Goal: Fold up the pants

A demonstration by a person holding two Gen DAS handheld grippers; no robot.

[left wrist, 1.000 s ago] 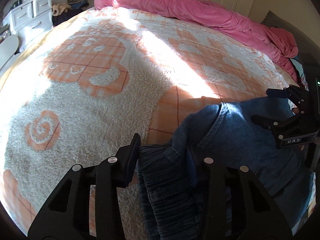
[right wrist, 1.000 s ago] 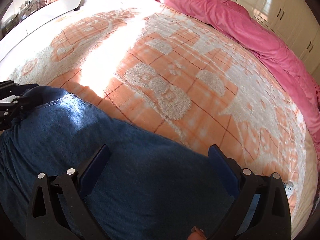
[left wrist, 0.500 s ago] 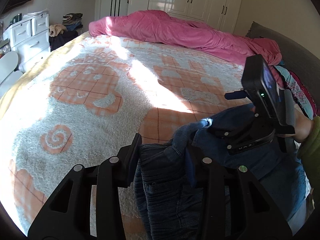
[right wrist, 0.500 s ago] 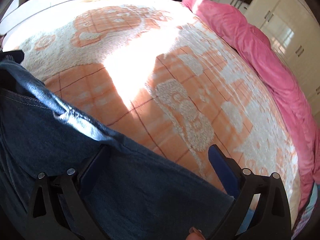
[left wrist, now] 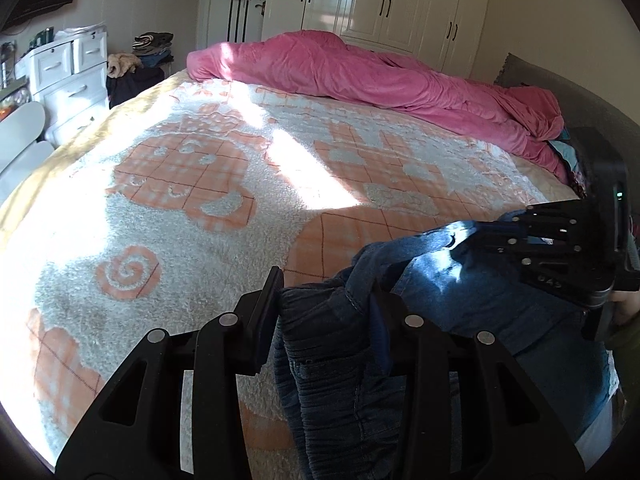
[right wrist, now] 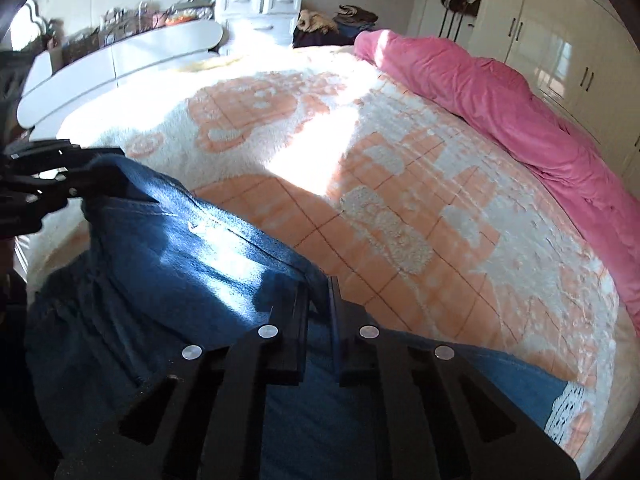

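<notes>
The blue denim pants (left wrist: 472, 292) hang near the front edge of the bed, held up by both grippers. My left gripper (left wrist: 326, 290) is shut on the bunched gathered waistband end (left wrist: 332, 356), which fills the gap between its fingers. My right gripper (right wrist: 318, 292) is shut on the pants' top edge (right wrist: 224, 224), the cloth pinched between its jaws. It also shows at the right of the left wrist view (left wrist: 560, 236). The left gripper shows at the left edge of the right wrist view (right wrist: 48, 176), gripping the far end of the pants. The cloth stretches between the two grippers.
The bed carries an orange and white fleecy blanket (left wrist: 208, 184). A pink duvet (left wrist: 380, 80) lies bunched along the far side. White drawers (left wrist: 68, 80) and a pile of clothes stand at the left. White wardrobes (left wrist: 384, 8) line the back wall.
My right gripper has closed on the pants' edge; it was open before. Both grippers have lifted the pants off the bed, and the views have tilted up toward the room.
</notes>
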